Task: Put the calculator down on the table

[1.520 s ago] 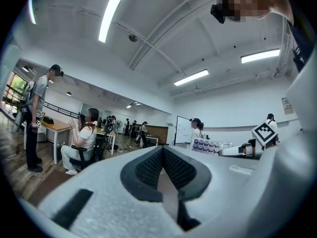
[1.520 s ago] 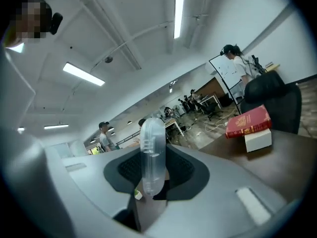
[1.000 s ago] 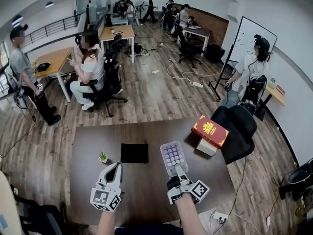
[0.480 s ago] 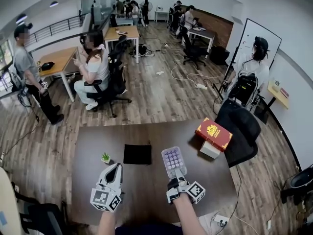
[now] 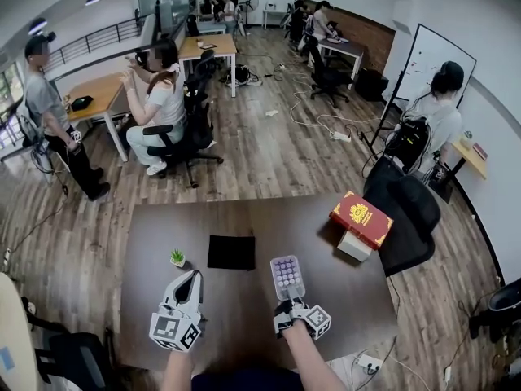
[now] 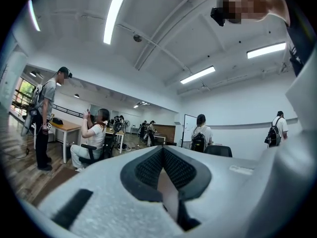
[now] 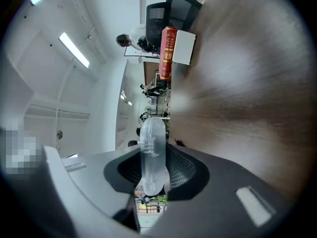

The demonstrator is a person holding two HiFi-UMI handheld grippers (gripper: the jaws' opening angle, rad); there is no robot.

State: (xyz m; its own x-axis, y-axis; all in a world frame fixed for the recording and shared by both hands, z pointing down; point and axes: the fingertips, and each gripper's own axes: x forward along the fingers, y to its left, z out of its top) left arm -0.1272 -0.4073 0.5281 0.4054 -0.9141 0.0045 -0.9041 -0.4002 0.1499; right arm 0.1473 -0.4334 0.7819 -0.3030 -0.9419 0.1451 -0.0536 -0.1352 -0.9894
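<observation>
I have the calculator [image 5: 286,274] pinched by its near end in the right gripper [image 5: 290,301]. The jaws stand narrow on its thin body, and it sticks out forward with the keys facing up. It hangs low over the bare middle of the table [image 5: 163,226], just right of the black mat [image 5: 231,252]. I cannot tell whether its underside touches the wood yet, so I judge the set-down is not finished. The left gripper [image 5: 193,279] rests near the front edge with its jaws together and nothing between them.

To do this well, I want the calculator level, so its whole back meets the wood at once and not on one corner. I should lower it gently, since the plastic case would slide on this smooth top. I should open the jaws only once it is fully supported. After that the safest move is to draw the gripper straight back toward me, so the pads do not drag the calculator along. The chosen spot looks good: it is well apart from the table edge and clear of the mat.

My count:
- one calculator
- two grippers
- one black mat
- one small potted plant [image 5: 174,257]
- one red book [image 5: 361,218]
- one white box [image 5: 353,246], which lies under the book
- one black office chair [image 5: 403,210] at the table's right corner
</observation>
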